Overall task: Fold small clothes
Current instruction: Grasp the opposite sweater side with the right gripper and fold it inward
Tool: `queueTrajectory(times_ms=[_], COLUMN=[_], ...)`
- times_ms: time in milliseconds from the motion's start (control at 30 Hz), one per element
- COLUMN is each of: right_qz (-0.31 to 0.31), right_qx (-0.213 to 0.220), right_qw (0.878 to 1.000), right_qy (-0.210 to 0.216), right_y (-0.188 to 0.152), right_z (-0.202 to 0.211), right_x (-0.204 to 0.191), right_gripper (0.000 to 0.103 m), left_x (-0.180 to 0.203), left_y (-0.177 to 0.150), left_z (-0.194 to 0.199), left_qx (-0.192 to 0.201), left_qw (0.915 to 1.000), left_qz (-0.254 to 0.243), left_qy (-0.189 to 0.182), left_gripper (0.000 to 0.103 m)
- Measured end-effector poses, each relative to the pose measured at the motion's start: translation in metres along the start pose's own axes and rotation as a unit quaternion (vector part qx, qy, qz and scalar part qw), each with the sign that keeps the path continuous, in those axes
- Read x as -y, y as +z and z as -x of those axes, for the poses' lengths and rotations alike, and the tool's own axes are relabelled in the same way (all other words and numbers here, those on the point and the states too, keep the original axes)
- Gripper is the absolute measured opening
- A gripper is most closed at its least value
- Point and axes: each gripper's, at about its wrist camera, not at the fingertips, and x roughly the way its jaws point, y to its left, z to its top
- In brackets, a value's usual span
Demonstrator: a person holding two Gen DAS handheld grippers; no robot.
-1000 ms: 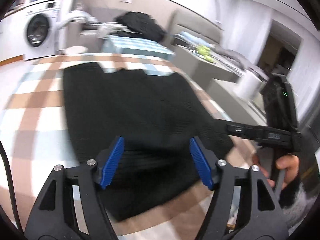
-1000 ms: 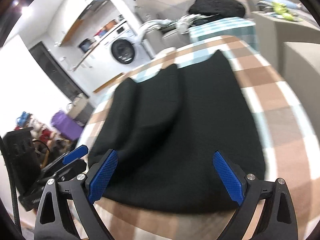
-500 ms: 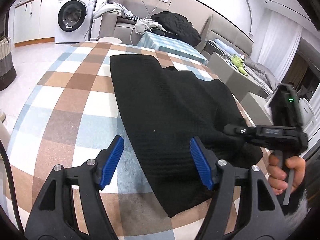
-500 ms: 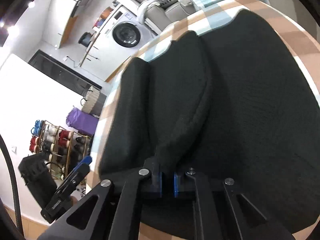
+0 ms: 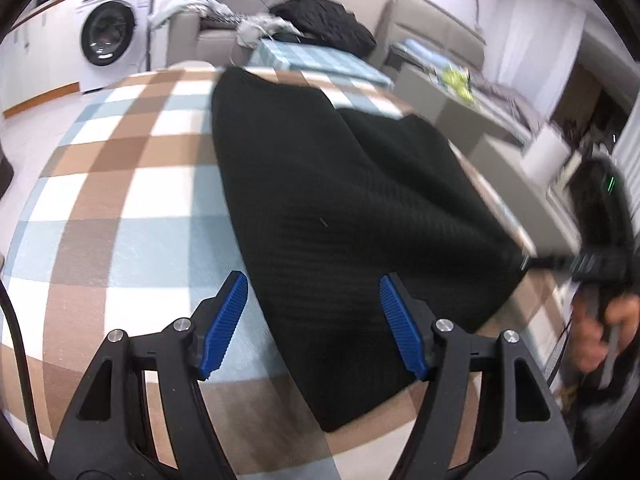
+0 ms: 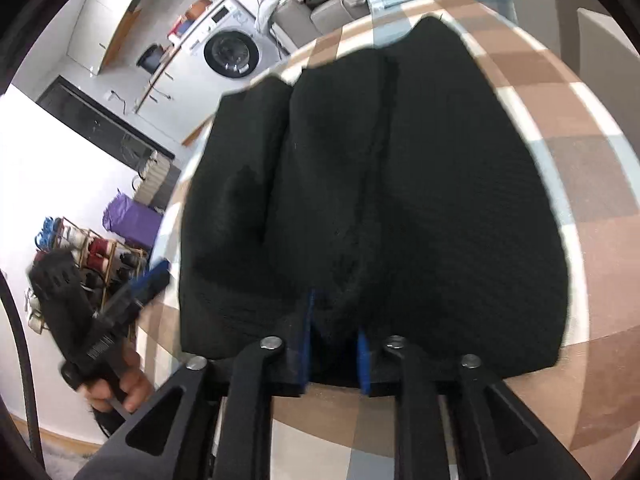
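At the bottom of the right wrist view, the right gripper (image 6: pixel 334 344) has the near hem of the black garment (image 6: pixel 400 184) bunched between its opening jaws. The left gripper (image 5: pixel 314 320) stands wide and empty over the hem's other end. The garment lies centre frame on the checked tablecloth (image 5: pixel 120 184) (a fold seems underway); next, the left should pinch its corner

Right tool (image 5: pixel 536 262) motion-blurred
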Motion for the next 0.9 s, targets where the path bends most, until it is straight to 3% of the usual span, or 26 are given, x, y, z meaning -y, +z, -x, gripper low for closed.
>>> queueTrajectory(times_ms=[67, 133, 233, 433, 567, 633, 667, 700, 800, 900], right_qz=[0.013, 0.023, 0.043, 0.077, 0.062, 0.075, 0.096, 0.109, 0.157, 0.152], right_qx=[0.046, 0.091, 0.092, 0.015, -0.038, -0.036, -0.036, -0.029, 0.054, 0.113], right_qw=[0.998, 0.995, 0.995, 0.997, 0.997, 0.996, 0.995, 0.993, 0.986, 0.982], right_qy=[-0.029, -0.040, -0.014, 0.013, 0.000, -0.015, -0.016, -0.011, -0.010, -0.022], right_y=[0.007, 0.016, 0.031, 0.081, 0.098, 0.106, 0.105, 0.105, 0.103, 0.103], right_z=[0.018, 0.031, 0.027, -0.054, -0.102, -0.113, -0.111, -0.108, -0.056, -0.016], right_x=[-0.007, -0.016, -0.038, -0.078, -0.073, -0.074, -0.078, -0.083, -0.105, -0.108], right_gripper=[0.045, 0.045, 0.045, 0.045, 0.044, 0.018, 0.010, 0.008, 0.007, 0.007], left_x=[0.005, 0.005, -0.002, -0.014, -0.022, -0.024, -0.026, -0.027, -0.026, -0.019], left_y=[-0.004, -0.007, -0.008, -0.005, -0.004, -0.003, -0.003, -0.002, 0.001, 0.003], left_z=[-0.005, -0.007, -0.007, 0.005, 0.012, 0.014, 0.015, 0.016, 0.021, 0.022], left_qx=[-0.010, -0.011, -0.011, 0.005, 0.014, 0.017, 0.019, 0.021, 0.025, 0.028], left_qw=[0.9999, 0.9999, 0.9998, 0.9998, 0.9994, 0.9993, 0.9991, 0.9990, 0.9988, 0.9992], left_qz=[-0.013, -0.011, 0.008, 0.021, 0.028, 0.031, 0.035, 0.038, 0.041, 0.027], left_qy=[0.000, -0.004, -0.012, 0.002, 0.012, 0.014, 0.014, 0.013, 0.011, 0.013], left_gripper=[0.066, 0.066, 0.066, 0.066, 0.066, 0.066, 0.066, 0.066, 0.066, 0.066])
